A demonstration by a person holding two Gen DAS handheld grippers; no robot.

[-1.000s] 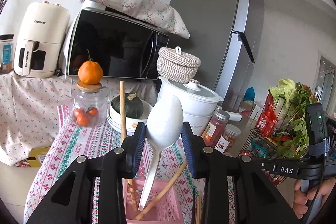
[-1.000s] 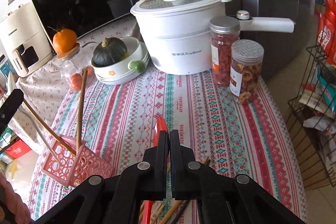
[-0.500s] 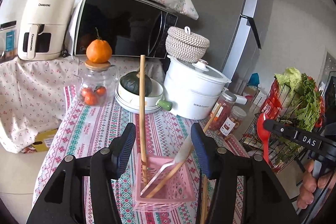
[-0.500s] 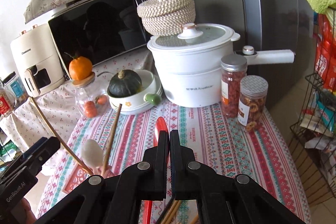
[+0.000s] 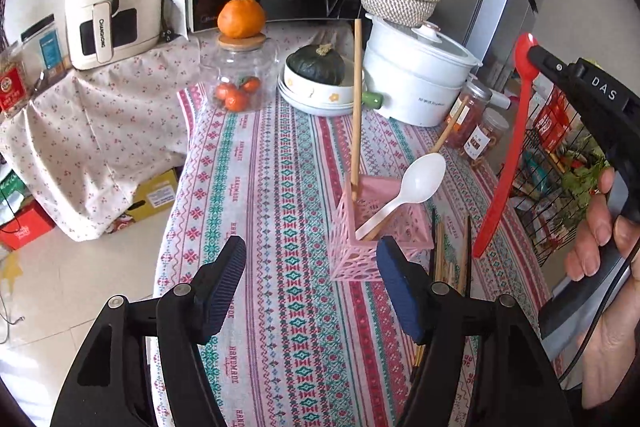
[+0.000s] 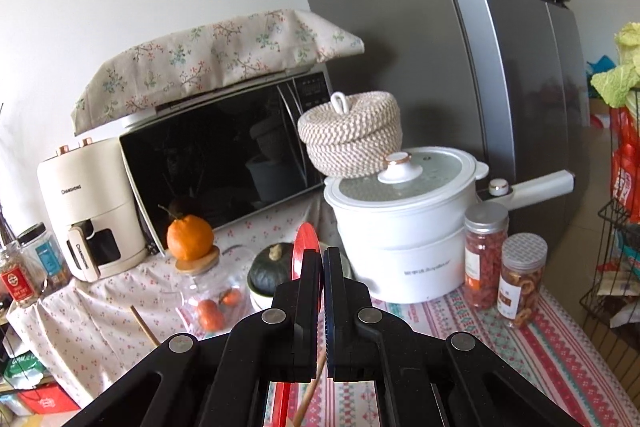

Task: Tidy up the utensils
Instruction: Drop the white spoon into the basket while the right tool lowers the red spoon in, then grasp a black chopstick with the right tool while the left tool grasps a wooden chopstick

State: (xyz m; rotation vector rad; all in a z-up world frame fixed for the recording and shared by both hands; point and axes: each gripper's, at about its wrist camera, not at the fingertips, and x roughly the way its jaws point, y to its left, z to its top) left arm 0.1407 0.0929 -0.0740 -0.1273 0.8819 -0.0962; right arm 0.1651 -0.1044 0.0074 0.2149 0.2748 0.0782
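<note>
White spoon (image 5: 416, 187) released into pink basket (image 5: 380, 227), bowl up-right; left fingers (image 5: 224, 279) opening, right fingers (image 6: 308, 283) clamp upright red spoon (image 5: 508, 155).

**Materials and finishes observed**

Tablecloth (image 5: 280, 163): woven cloth, matt, patterned. Pink basket (image 5: 380, 227): perforated plastic, smooth. White spoon (image 5: 420, 179): glossy plastic. Red spoon (image 5: 516, 131): glossy plastic. Chopstick (image 5: 356, 99): matt wood. Microwave door (image 6: 224, 159): dark, mirror-glossy. Fridge (image 6: 460, 47): brushed grey metal. Lidded basket (image 6: 352, 135): rough woven rope. Pot (image 6: 404, 239): smooth white, glass lid. Gripper pads (image 5: 224, 275): ribbed, matt.
</note>
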